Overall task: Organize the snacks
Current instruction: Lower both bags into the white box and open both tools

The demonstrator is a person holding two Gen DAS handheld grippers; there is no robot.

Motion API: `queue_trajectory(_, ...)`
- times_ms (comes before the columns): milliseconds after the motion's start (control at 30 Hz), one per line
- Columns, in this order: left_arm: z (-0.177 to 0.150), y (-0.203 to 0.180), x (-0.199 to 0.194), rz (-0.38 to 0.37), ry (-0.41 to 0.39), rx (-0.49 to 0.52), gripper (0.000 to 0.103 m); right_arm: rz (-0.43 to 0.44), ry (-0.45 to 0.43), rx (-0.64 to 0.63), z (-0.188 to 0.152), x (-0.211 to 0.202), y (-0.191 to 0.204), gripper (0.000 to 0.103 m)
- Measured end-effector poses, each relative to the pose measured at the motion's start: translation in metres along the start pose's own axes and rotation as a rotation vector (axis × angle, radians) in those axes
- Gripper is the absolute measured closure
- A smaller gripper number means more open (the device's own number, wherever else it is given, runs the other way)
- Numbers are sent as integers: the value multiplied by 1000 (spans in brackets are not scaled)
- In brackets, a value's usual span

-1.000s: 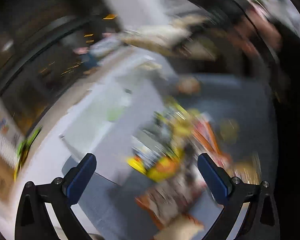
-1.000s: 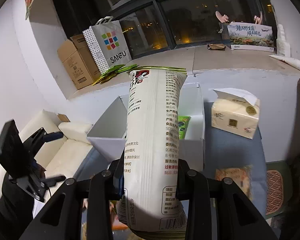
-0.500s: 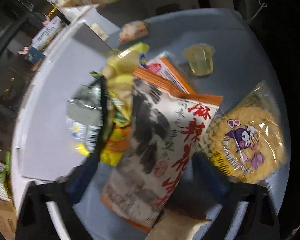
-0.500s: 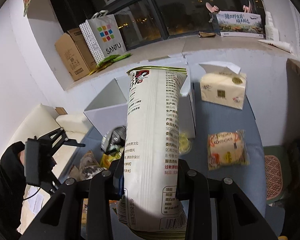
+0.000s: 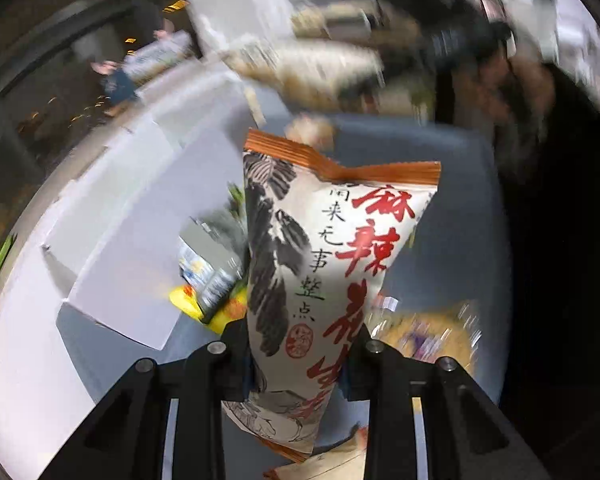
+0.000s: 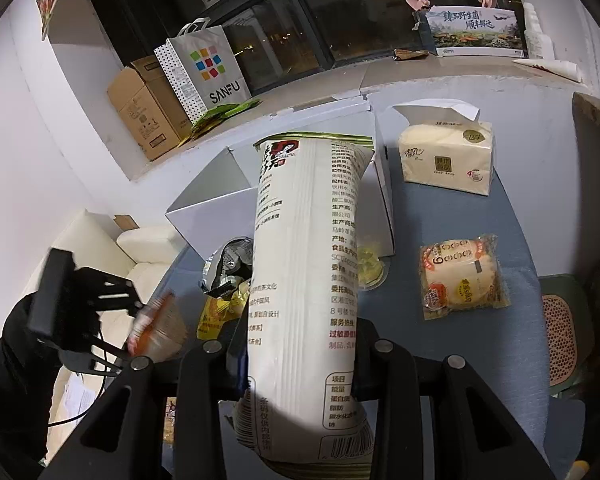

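My left gripper (image 5: 300,360) is shut on a white and orange snack bag with red Chinese characters (image 5: 320,248) and holds it above the blue table. It also shows blurred in the right wrist view (image 6: 156,328). My right gripper (image 6: 300,356) is shut on a tall white chip bag with printed text (image 6: 304,264), held upright over the table. A white open box (image 6: 228,200) stands behind the chip bag; it shows in the left wrist view too (image 5: 140,240).
On the blue table (image 6: 480,360) lie a round bun packet (image 6: 464,280), a tissue pack (image 6: 446,156), a yellow jelly cup (image 6: 370,268) and a pile of silver and yellow snack bags (image 6: 224,280). A SANFU paper bag (image 6: 208,68) and cardboard boxes stand on the window ledge.
My left gripper closed on the white and orange snack bag and lifted it off the pile. My right gripper still holds the chip bag and has shifted slightly over the table.
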State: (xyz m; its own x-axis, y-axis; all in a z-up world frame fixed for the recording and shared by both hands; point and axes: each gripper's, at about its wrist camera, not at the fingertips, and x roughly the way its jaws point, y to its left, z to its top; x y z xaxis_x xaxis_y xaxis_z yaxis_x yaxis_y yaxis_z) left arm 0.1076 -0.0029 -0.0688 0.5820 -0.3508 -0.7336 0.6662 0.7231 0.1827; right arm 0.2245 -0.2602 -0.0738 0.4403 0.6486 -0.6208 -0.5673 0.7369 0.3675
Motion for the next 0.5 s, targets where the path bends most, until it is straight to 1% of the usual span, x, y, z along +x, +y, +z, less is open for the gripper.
queue_trajectory(67, 6, 12, -18, -7, -80, -88, 70, 8, -2, -1, 0, 0, 2, 65)
queue_trajectory(100, 12, 19, -33, 7, -156, -158, 70, 9, -7, -2, 1, -1, 3, 65)
queue_trajectory(167, 21, 31, -50, -7, -256, -264, 70, 14, -18, -4, 4, -2, 5, 65)
queue_trajectory(200, 29, 40, -62, 11, -324, -336, 70, 17, -24, -3, 5, -3, 6, 65)
queue_trajectory(233, 33, 46, -67, 14, -358, -379, 70, 24, -34, -1, 10, -3, 8, 65)
queue_trajectory(267, 39, 56, -74, 11, -407, -440, 70, 27, -39, -1, 13, -3, 10, 65)
queue_trajectory(333, 50, 73, -78, 28, -458, -506, 70, 27, -62, -19, 27, -3, 19, 65)
queue_trajectory(400, 62, 96, -72, 21, -482, -580, 70, 29, -79, -46, 40, -3, 28, 65)
queue_trajectory(500, 76, 132, -61, 4, -489, -687, 70, 20, -108, -78, 71, 0, 42, 65)
